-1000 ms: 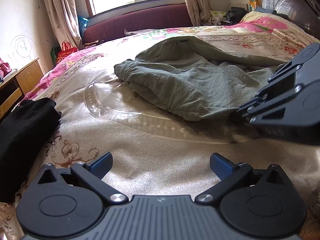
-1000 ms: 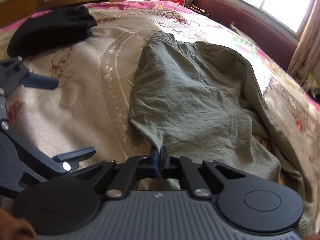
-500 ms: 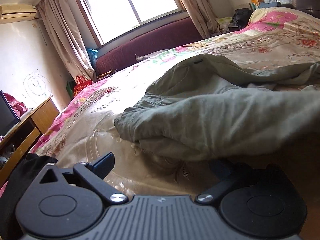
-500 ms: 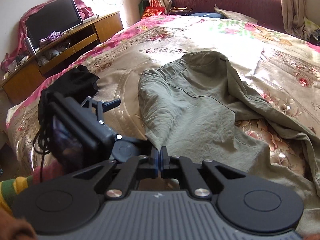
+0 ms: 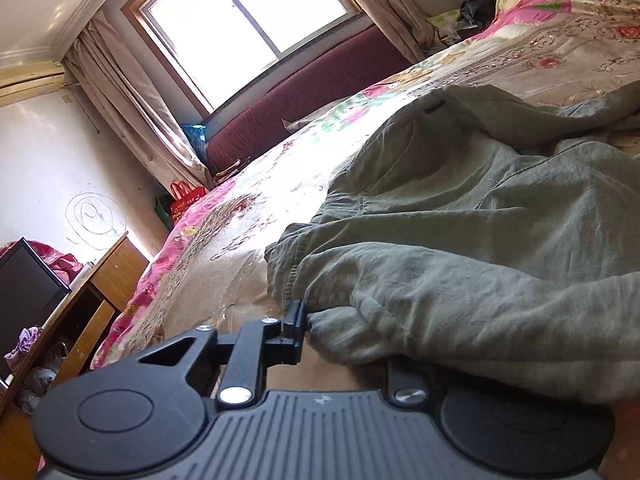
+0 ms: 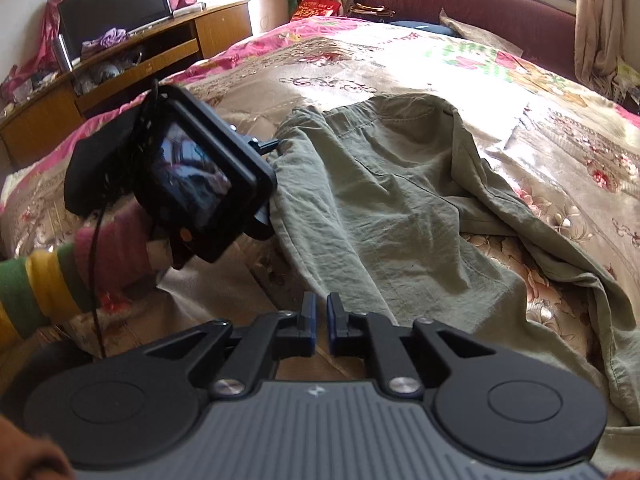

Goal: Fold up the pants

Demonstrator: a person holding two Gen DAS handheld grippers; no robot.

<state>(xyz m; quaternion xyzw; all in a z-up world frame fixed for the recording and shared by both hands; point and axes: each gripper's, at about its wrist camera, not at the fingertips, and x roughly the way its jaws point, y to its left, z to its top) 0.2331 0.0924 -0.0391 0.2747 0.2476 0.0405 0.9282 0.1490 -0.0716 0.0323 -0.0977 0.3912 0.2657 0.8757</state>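
the crumpled olive-green cotton pants (image 6: 384,200) lie spread across the beige floral satin bedspread (image 6: 360,64), waistband towards the near-left, legs trailing off to the right. the left claw (image 5: 308,320) has just been closing, and a fold of the waistband edge now sits between its jaws, so it looks clenched on the cloth, though the far finger is buried under fabric. a second ago it was gaping wide and well short of the pants. the right claw (image 6: 318,328) has just been opening a crack; nothing sits between its blue pads now, where a moment back it pinched the hem, so i'd say that corner is let go. to my eye the grip has passed from one hand to the other, ready for pulling the waist straight. there is plenty of bare bedspread beyond the waistband towards the dark red cushioned bench (image 6: 460,4). the black bundled garment (image 6: 104,152) lies close on the left, and the bed's edge drops towards the wooden desk (image 6: 120,68), so a leftward pull has little room.
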